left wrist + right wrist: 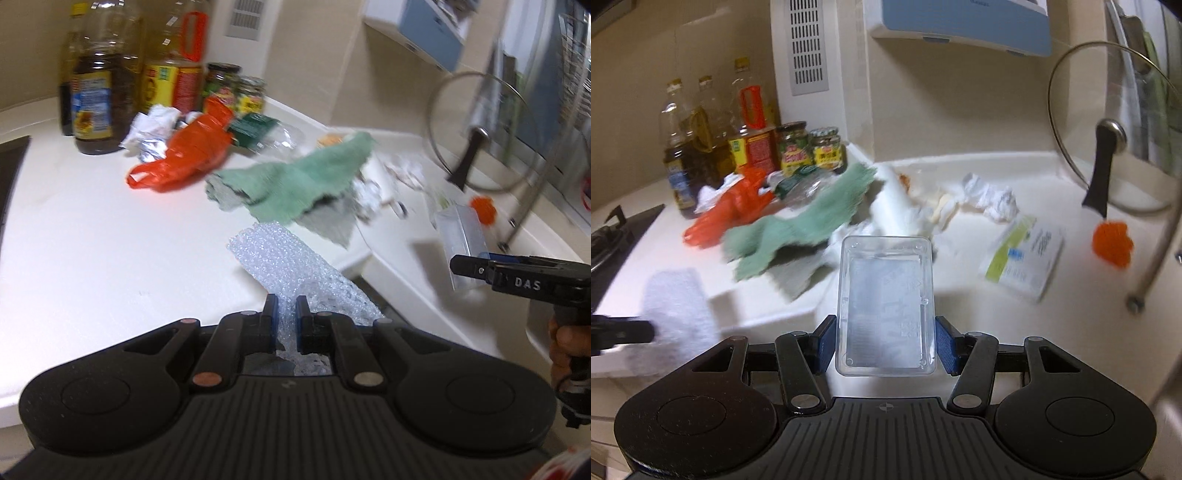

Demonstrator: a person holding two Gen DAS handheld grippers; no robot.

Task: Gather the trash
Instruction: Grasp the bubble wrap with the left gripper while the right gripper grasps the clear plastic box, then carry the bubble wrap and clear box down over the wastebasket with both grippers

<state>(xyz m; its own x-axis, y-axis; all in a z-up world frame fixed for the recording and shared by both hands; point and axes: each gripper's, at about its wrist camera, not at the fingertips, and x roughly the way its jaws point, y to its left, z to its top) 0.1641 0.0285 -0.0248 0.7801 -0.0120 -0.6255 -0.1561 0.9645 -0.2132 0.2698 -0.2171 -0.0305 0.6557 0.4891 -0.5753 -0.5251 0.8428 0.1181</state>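
My left gripper is shut on a sheet of bubble wrap and holds it over the front of the white counter. My right gripper is shut on a clear plastic box, held above the counter's step; the box also shows in the left wrist view. More trash lies on the counter: an orange plastic bag, crumpled white paper, a green-and-white packet and clear plastic wrappers.
A green cloth lies mid-counter. Oil bottles and jars stand at the back left. A glass pot lid leans at the right, near an orange scrubber. A stove is at far left.
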